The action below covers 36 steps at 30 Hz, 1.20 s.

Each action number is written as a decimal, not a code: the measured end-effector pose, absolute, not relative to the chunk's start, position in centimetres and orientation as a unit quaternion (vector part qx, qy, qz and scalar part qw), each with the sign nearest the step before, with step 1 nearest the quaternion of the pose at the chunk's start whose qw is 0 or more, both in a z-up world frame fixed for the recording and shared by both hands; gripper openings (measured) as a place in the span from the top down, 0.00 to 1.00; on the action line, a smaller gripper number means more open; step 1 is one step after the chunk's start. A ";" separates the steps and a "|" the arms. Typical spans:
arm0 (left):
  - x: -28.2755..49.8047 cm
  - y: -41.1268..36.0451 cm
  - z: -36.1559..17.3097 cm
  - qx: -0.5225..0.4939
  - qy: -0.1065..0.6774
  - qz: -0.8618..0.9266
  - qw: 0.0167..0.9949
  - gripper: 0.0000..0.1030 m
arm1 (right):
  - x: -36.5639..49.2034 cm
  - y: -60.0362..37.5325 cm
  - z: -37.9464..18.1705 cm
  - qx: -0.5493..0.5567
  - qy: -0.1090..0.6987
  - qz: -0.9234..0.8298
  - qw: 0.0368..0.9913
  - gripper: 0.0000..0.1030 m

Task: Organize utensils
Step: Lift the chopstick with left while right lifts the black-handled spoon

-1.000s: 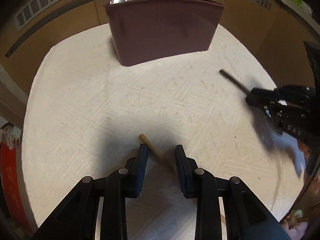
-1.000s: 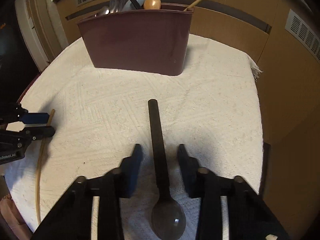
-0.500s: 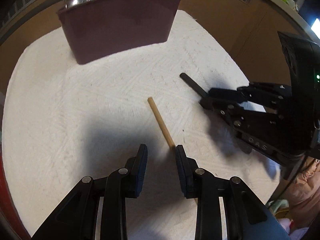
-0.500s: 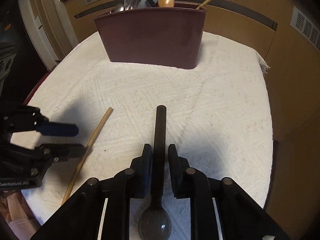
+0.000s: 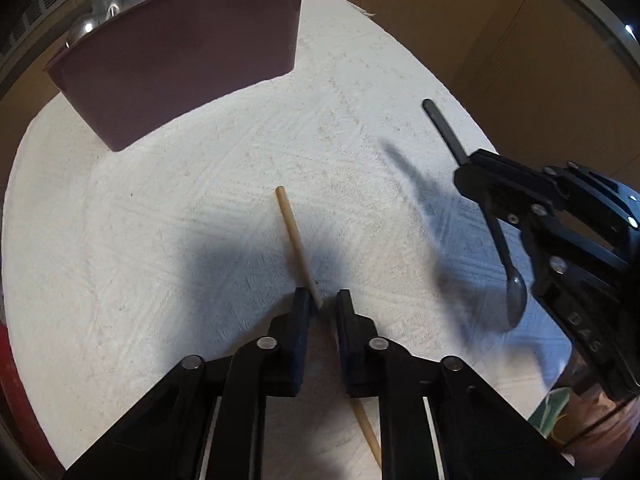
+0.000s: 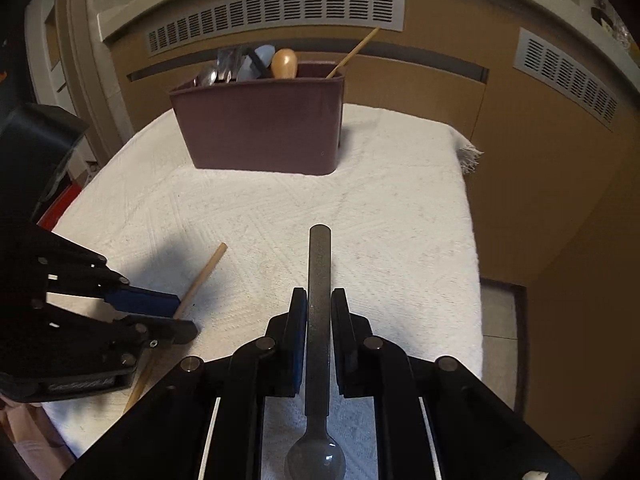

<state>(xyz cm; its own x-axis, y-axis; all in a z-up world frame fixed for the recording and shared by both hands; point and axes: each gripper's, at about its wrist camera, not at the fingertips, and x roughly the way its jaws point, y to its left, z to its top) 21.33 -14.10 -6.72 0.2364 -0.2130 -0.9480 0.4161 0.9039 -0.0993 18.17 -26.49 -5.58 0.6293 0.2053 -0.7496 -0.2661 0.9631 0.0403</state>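
A dark maroon utensil holder [image 5: 180,68] stands at the back of the white cloth; it also shows in the right wrist view [image 6: 264,124], with several spoons and a wooden stick in it. My left gripper [image 5: 322,304] is closed around a thin wooden stick [image 5: 294,240], which also shows in the right wrist view [image 6: 202,276]. My right gripper [image 6: 319,304] is shut on the handle of a dark spoon [image 6: 319,280] and holds it above the cloth, bowl toward me. From the left wrist view the spoon [image 5: 512,292] hangs tilted in the right gripper [image 5: 476,184].
The white textured cloth [image 6: 400,216] covers a small table with brown cabinet fronts and vent grilles [image 6: 276,16] behind. The cloth's fringed corner [image 6: 470,156] marks the right edge. A red object [image 6: 60,208] lies off the left edge.
My right gripper has lifted the spoon off the cloth. My left gripper's jaws have narrowed onto the stick. Both views have risen and tilted.
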 end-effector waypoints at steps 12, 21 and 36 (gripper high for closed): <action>15.4 -7.6 -0.3 -0.009 0.431 -0.208 0.878 0.95 | 14.5 -26.4 -1.9 0.037 0.360 0.166 0.918 0.90; 15.1 -6.1 4.0 -0.009 0.355 -0.197 0.914 0.95 | 14.1 -25.4 -0.4 0.026 0.351 0.163 0.922 0.90; 16.9 -5.9 8.4 -0.032 0.301 -0.220 0.927 0.95 | 15.2 -24.2 3.6 0.002 0.304 0.175 0.937 0.96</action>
